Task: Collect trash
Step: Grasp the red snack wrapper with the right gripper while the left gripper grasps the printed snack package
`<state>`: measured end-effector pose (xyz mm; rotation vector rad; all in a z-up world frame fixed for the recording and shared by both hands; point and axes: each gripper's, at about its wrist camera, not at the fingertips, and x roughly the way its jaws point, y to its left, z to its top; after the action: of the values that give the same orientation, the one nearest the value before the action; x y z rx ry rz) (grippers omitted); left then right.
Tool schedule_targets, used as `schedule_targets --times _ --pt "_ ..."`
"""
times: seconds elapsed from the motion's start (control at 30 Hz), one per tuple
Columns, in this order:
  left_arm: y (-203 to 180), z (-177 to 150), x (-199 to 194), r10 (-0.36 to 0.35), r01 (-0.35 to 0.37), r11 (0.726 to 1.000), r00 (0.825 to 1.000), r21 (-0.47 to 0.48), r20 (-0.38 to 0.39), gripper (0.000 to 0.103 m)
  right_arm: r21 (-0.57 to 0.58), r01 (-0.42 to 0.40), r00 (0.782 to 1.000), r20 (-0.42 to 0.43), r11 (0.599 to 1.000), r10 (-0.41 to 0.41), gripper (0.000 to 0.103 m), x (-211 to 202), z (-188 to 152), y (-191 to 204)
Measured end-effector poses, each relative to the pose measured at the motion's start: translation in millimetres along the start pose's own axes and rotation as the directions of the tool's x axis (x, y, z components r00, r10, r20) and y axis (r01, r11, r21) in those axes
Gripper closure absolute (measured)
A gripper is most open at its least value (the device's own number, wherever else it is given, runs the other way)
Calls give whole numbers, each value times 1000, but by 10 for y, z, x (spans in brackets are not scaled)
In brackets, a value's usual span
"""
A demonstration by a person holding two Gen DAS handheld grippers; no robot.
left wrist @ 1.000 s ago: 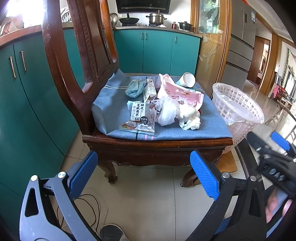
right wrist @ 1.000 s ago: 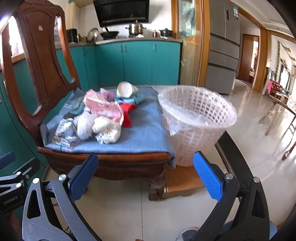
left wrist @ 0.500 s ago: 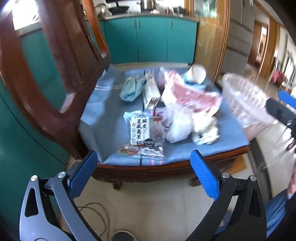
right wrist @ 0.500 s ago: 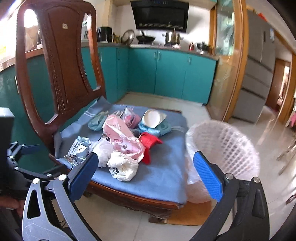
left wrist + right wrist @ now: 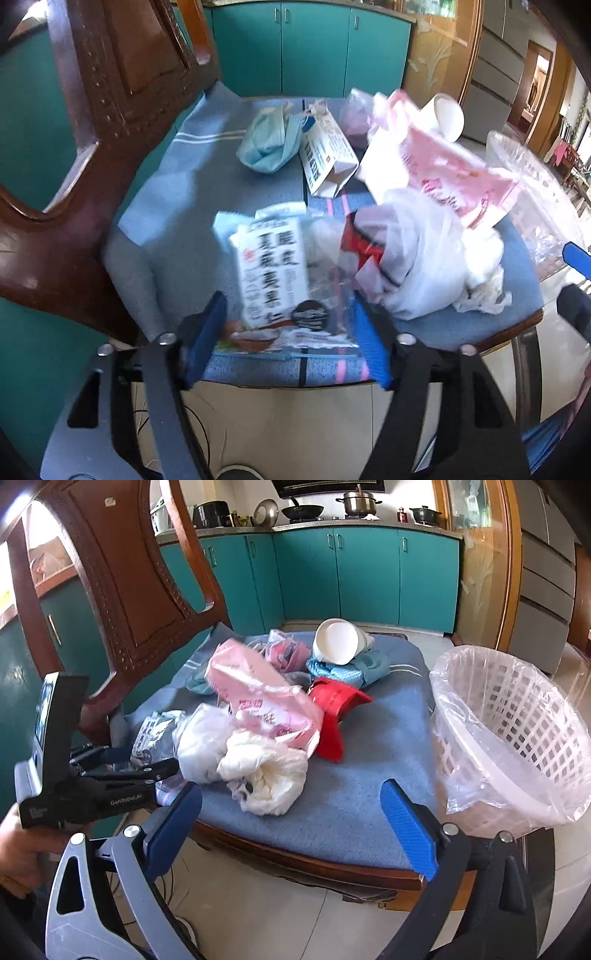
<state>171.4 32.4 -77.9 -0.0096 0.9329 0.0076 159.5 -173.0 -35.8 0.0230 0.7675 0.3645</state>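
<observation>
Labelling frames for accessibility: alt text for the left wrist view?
Left gripper, jaws closing, straddles a printed snack packet at the front edge of a chair's blue cushion, beside white plastic bags, a pink bag and a carton.

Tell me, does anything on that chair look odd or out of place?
Yes: the wooden chair's blue seat cushion is heaped with rubbish: a white paper cup tipped on its side, crumpled white plastic bags and a pink wrapper, while the white lattice bin stands beside it.

Crumpled trash (image 5: 258, 716) on chair cushion (image 5: 369, 775)
</observation>
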Motion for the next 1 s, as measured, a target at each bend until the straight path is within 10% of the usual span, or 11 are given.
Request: schedule_targets --times 0.27,0.43,0.73,1.0 --pt "107 110 -657 -10 24 998 976 -65 219 45 233 -2 1000 10 972 -1 15 222 256 -540" --pt "91 196 -866 44 -15 996 936 -86 348 45 348 -55 994 -68 936 84 37 687 437 -636" --pt "153 248 -938 38 7 993 922 -115 386 46 450 -129 963 -156 884 220 76 1320 600 -680" --pt "107 192 -989 -31 76 992 927 -106 374 46 244 -84 996 23 966 81 87 297 668 -505"
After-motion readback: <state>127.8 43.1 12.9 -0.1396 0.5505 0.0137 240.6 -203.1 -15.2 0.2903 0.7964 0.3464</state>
